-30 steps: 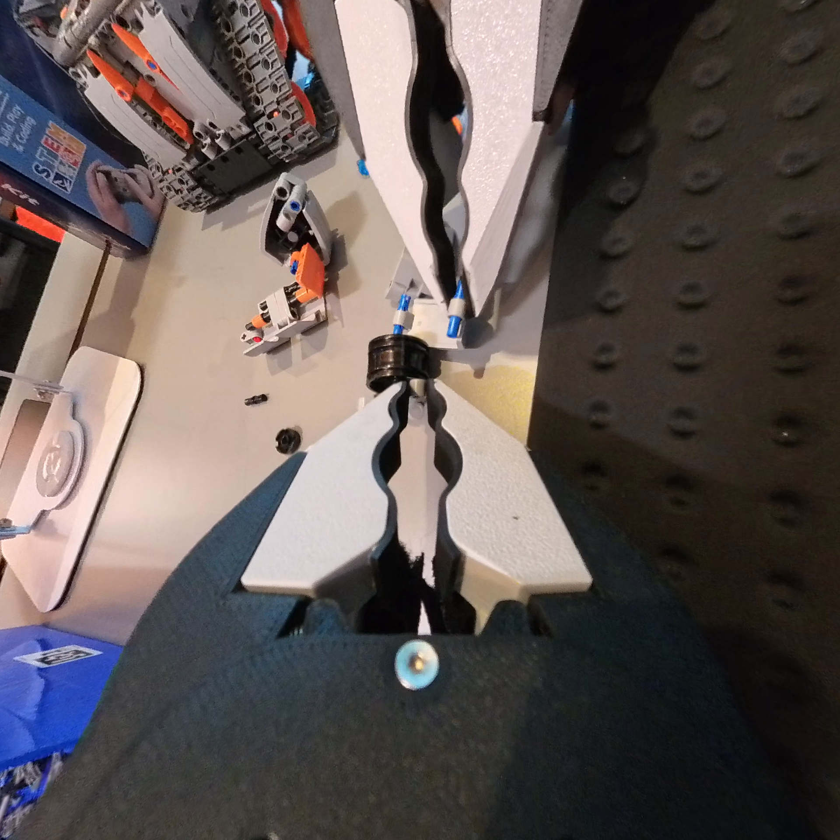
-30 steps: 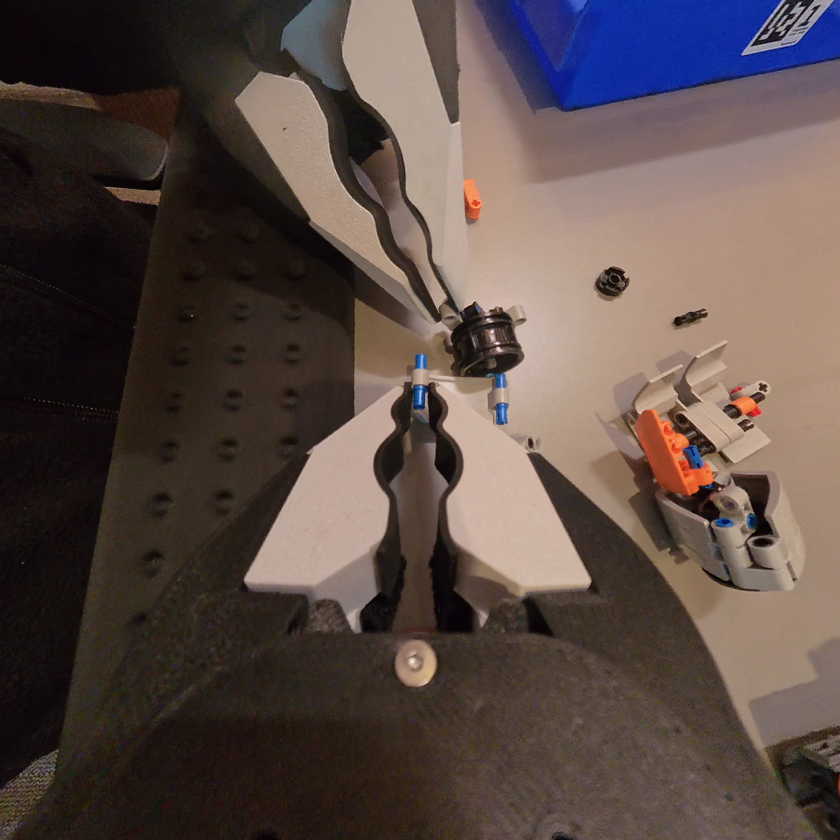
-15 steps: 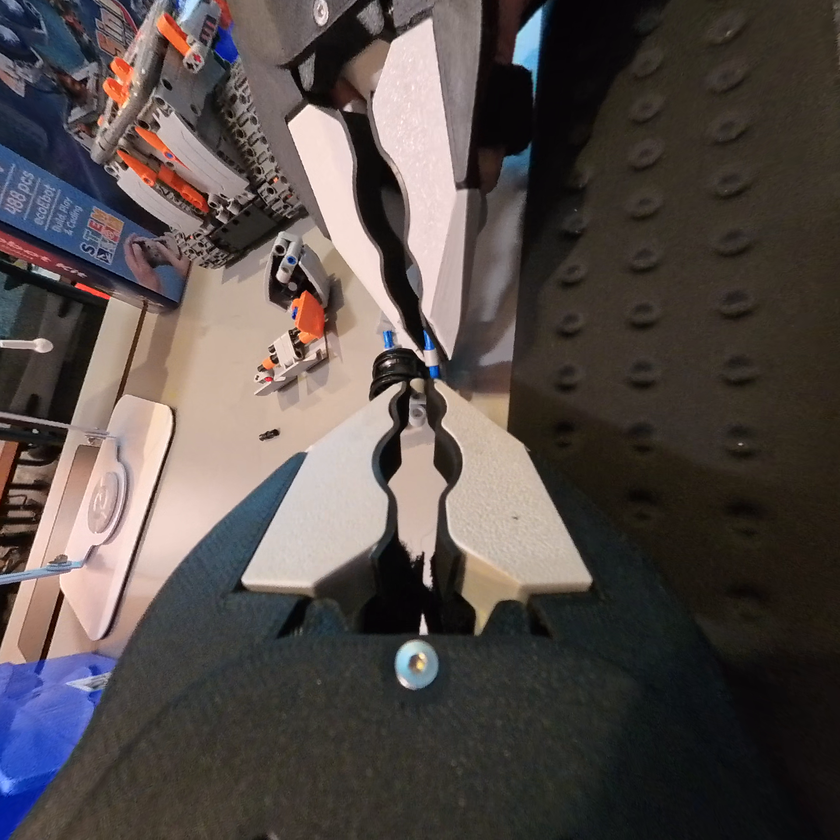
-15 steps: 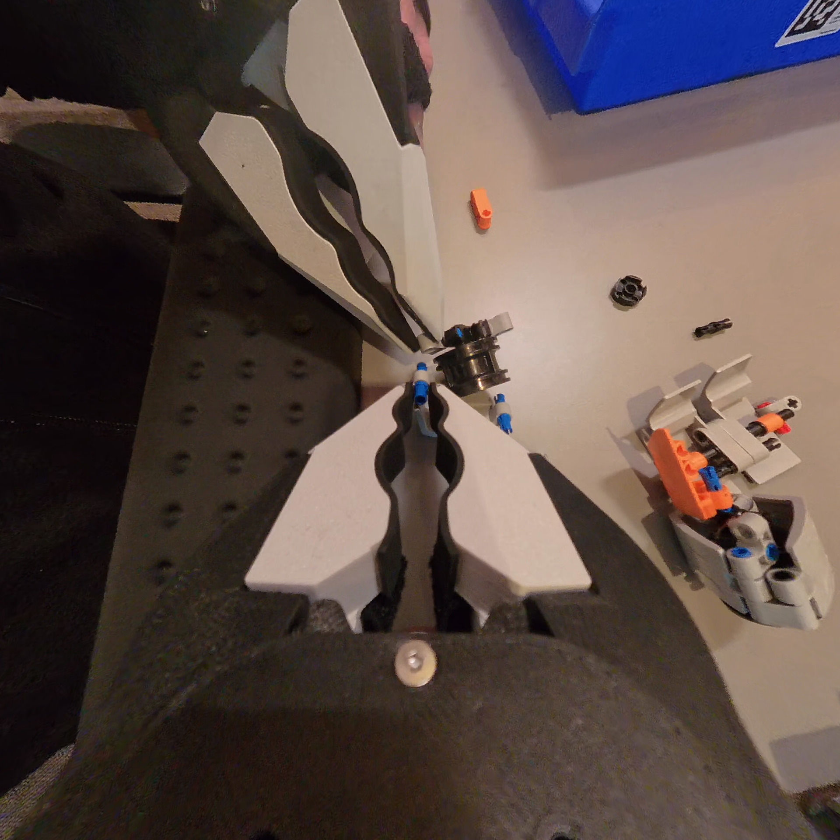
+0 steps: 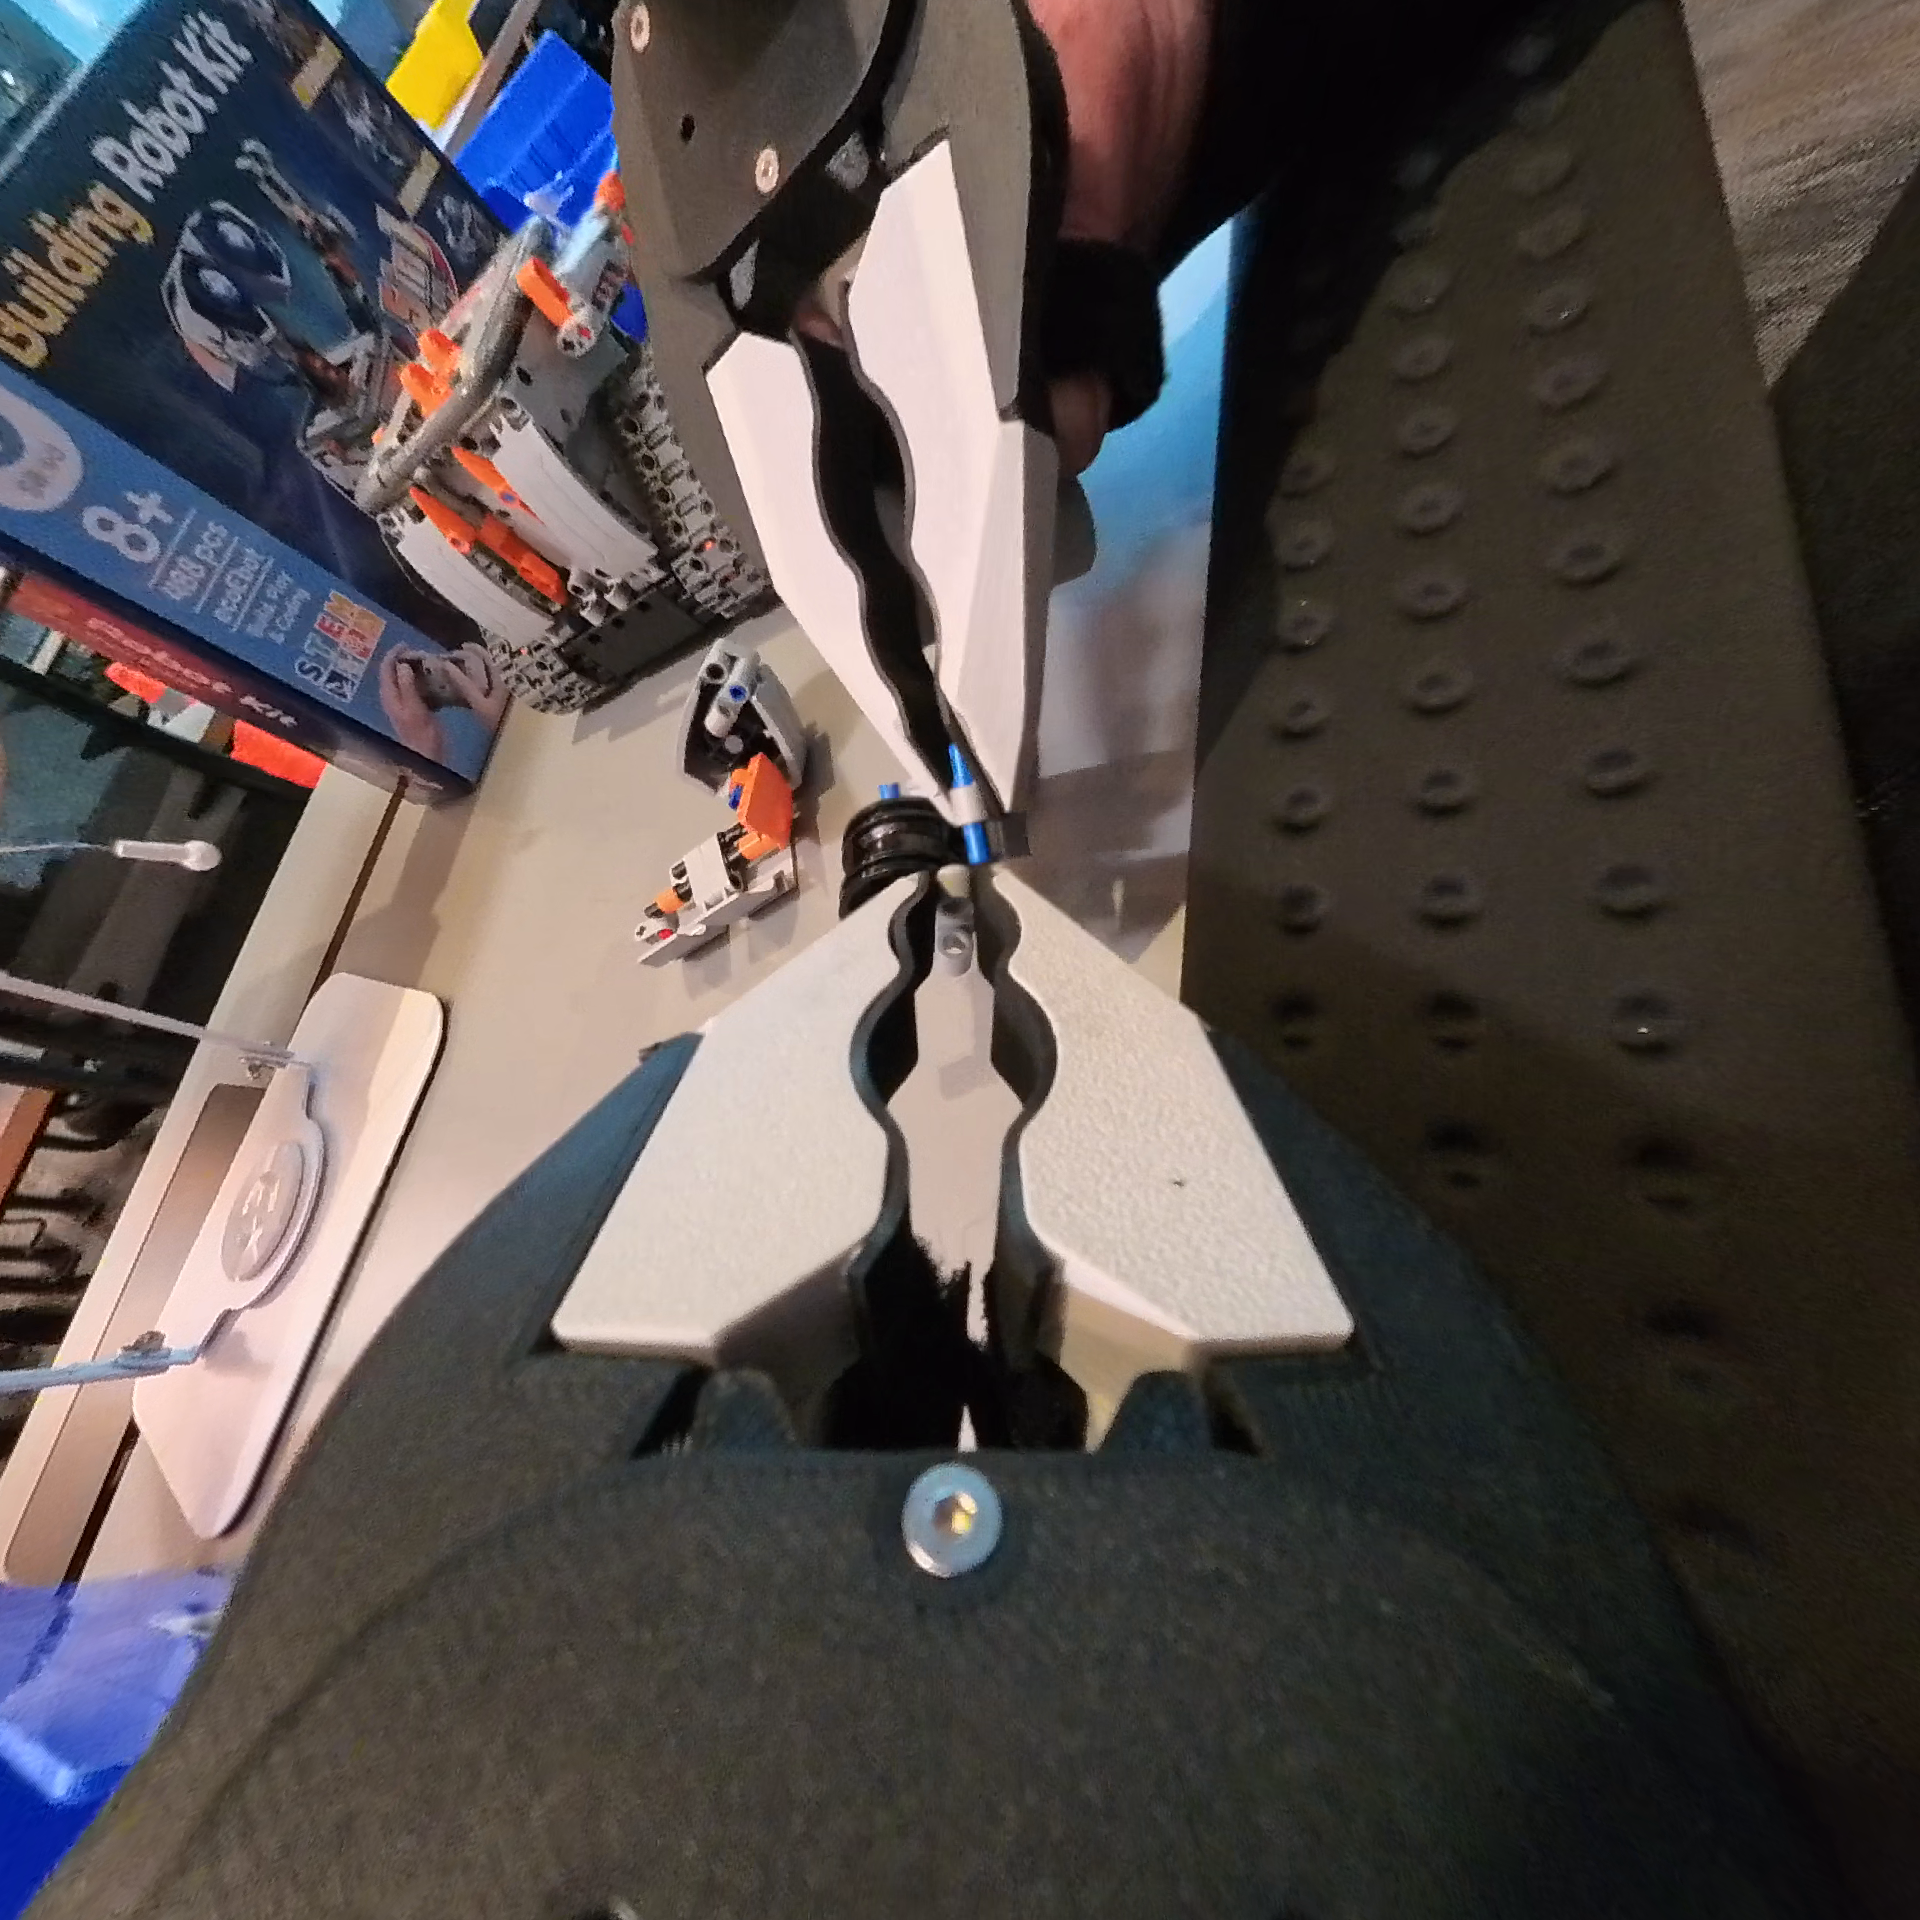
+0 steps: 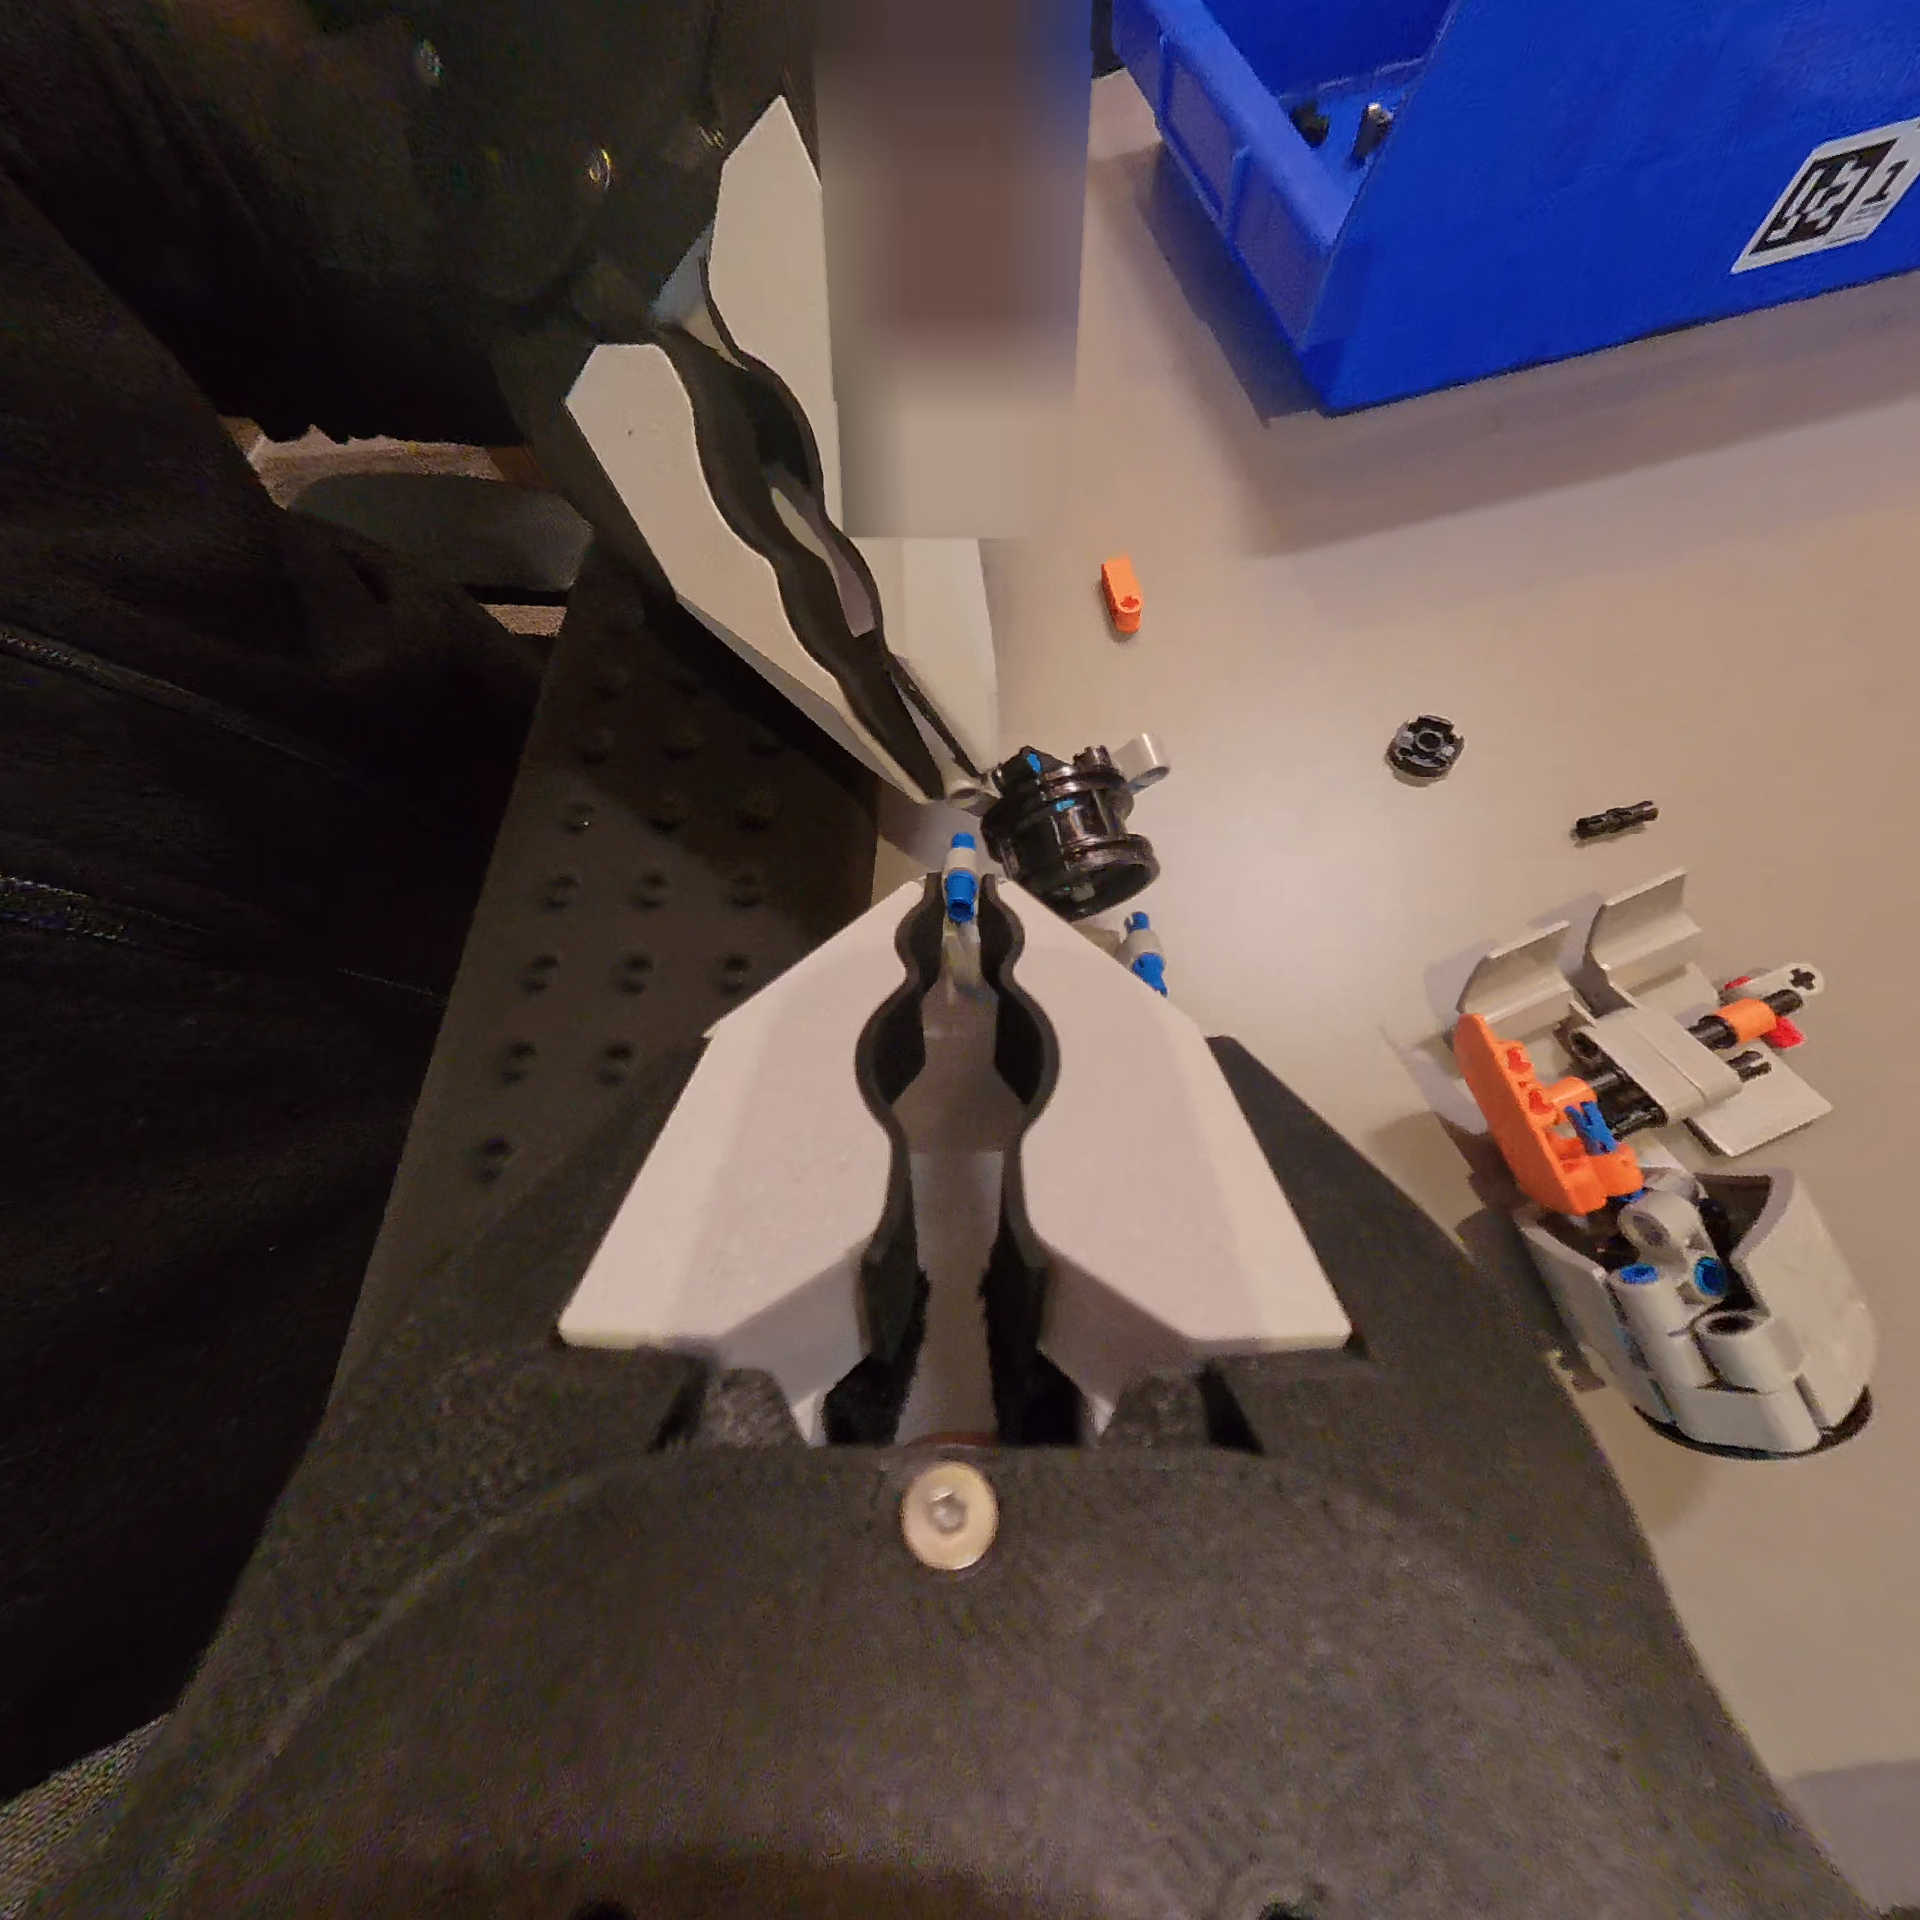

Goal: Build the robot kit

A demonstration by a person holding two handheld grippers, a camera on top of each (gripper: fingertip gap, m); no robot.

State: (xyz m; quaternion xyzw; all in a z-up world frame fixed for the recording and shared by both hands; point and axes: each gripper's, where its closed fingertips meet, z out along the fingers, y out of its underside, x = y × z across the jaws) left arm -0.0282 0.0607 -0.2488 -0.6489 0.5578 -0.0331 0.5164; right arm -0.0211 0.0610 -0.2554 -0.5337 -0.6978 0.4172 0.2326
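My left gripper (image 5: 951,899) is shut on a small grey beam (image 5: 951,935) that carries a black wheel hub (image 5: 888,847). My right gripper (image 6: 961,896) is shut on a thin grey piece with blue pins (image 6: 958,883); a second blue pin (image 6: 1143,948) sticks out past its right finger. The two grippers meet tip to tip above the table. In the right wrist view the left gripper (image 6: 948,781) comes in from the upper left with the wheel hub (image 6: 1070,831). In the left wrist view the right gripper (image 5: 977,805) comes down from above. The two parts are close; I cannot tell whether they are joined.
A grey and orange sub-assembly (image 6: 1642,1143) lies on the beige table, with a black round piece (image 6: 1425,744), a black pin (image 6: 1614,821) and an orange piece (image 6: 1122,594). There are also a blue bin (image 6: 1558,208), a black studded mat (image 5: 1507,831), a tracked model (image 5: 540,499), a kit box (image 5: 208,416) and a white stand (image 5: 281,1195). My left and right fingertips are right by each other.
Both grippers have lifted and tilted while staying shut on their parts. The wheel hub has turned and sits tighter against the blue-pin piece. The loose parts on the table have not moved.
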